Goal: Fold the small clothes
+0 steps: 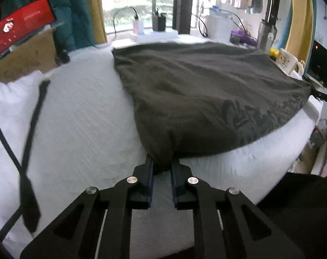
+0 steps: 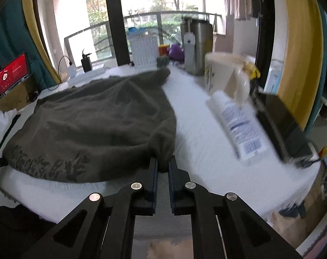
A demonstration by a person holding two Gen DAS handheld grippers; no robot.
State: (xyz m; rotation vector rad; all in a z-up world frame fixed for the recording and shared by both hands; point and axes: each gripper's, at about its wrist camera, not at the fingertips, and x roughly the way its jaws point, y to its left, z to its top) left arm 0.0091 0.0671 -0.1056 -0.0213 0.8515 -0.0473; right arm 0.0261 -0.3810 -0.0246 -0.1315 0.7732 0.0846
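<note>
In the left wrist view, the left claw (image 1: 162, 165) at lower centre is clamped on a near corner of the dark olive garment (image 1: 202, 90), which lies spread over the white padded counter (image 1: 81, 116) across mid-frame. Pinching a corner likely prepares a lift for folding.

In the right wrist view, the right claw (image 2: 163, 165) is likewise clamped on the garment's (image 2: 94, 116) other near corner; a white tube (image 2: 239, 125) lies at right, apart from the cloth.
</note>
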